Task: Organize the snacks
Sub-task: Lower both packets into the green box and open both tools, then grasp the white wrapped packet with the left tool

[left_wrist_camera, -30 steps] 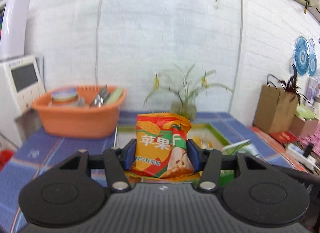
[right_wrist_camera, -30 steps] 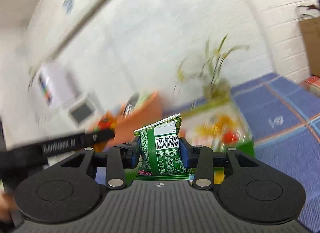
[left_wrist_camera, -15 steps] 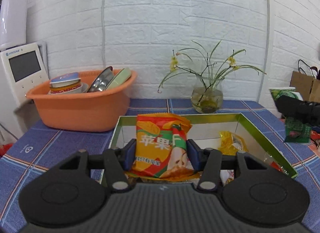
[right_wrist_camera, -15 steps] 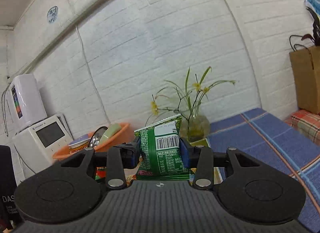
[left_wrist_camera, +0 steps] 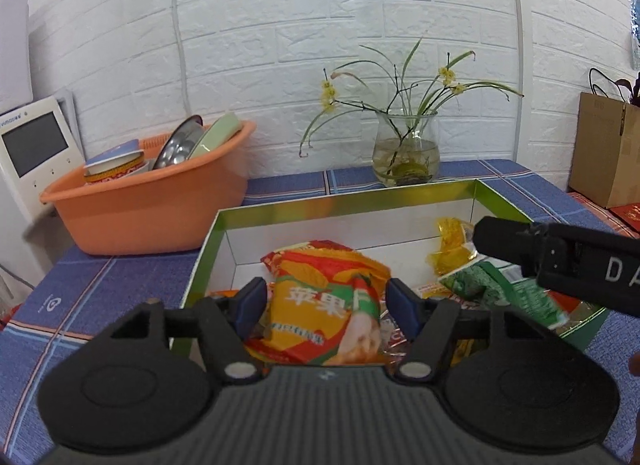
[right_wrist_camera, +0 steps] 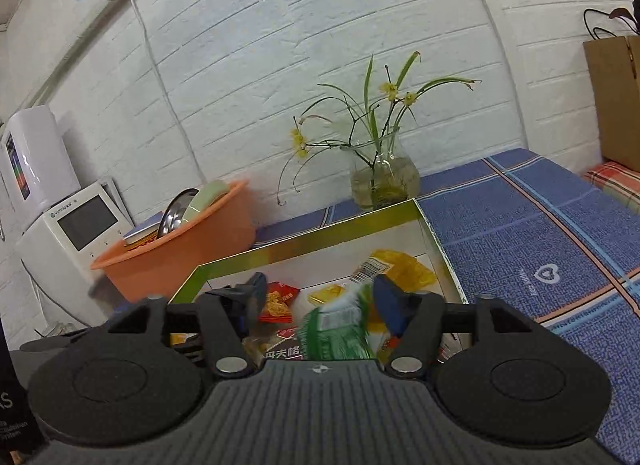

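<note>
My left gripper (left_wrist_camera: 326, 303) stands over the near end of the green-rimmed box (left_wrist_camera: 340, 203). Its jaws are spread and the orange apple-chip packet (left_wrist_camera: 326, 305) lies loose between them, tilted over other snacks. My right gripper (right_wrist_camera: 320, 299) is open above the same box (right_wrist_camera: 312, 243). The green packet (right_wrist_camera: 336, 325) is blurred between its fingers and drops away from them. The right gripper's black body (left_wrist_camera: 560, 261) crosses the right side of the left wrist view, above the green packet (left_wrist_camera: 504, 293). Yellow (right_wrist_camera: 402, 267) and red (right_wrist_camera: 278, 303) packets lie in the box.
An orange basin (left_wrist_camera: 148, 205) with dishes stands left of the box. A glass vase with a plant (left_wrist_camera: 406, 157) stands behind it. A white appliance (left_wrist_camera: 28, 153) is at far left, a brown paper bag (left_wrist_camera: 604, 153) at far right. A blue checked cloth (right_wrist_camera: 540, 233) covers the table.
Both grippers moved over the box and lowered. Both jaws opened: the orange packet sagged loose in the left, the green packet slipped out of the right.
</note>
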Tool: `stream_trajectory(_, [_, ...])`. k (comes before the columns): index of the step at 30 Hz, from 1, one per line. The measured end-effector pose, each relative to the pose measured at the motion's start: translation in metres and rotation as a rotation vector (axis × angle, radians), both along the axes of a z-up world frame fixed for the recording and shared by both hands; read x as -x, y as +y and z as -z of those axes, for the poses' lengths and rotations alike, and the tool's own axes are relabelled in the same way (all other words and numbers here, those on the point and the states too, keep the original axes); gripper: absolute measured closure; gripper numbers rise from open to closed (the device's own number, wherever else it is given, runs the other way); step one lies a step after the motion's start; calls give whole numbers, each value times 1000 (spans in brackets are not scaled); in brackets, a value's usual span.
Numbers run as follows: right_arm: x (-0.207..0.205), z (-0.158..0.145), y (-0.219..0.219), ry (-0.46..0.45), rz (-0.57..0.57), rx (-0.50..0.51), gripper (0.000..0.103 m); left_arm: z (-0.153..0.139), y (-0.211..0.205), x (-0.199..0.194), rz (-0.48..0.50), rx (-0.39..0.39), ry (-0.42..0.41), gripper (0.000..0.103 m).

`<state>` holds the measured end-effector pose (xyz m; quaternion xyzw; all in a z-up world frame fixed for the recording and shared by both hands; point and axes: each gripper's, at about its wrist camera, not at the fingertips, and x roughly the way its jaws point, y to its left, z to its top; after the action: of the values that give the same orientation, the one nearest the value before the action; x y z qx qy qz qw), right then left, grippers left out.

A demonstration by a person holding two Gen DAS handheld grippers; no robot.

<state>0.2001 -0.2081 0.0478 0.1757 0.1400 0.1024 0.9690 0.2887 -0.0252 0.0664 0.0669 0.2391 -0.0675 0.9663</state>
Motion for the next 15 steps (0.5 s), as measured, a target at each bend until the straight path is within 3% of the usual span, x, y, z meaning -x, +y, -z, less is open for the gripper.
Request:
stream_trajectory(5, [5, -6, -6, -11, 3, -50, 0, -3, -1, 4, 1, -31, -21, 13])
stream_trajectory(11, [7, -13, -9, 9, -54, -100, 0, -20, 12, 18, -22, -32, -73, 9])
stream_trajectory(15, [11, -21, 4, 32, -100, -49, 0, -29, 29, 34, -48, -52, -98, 8])
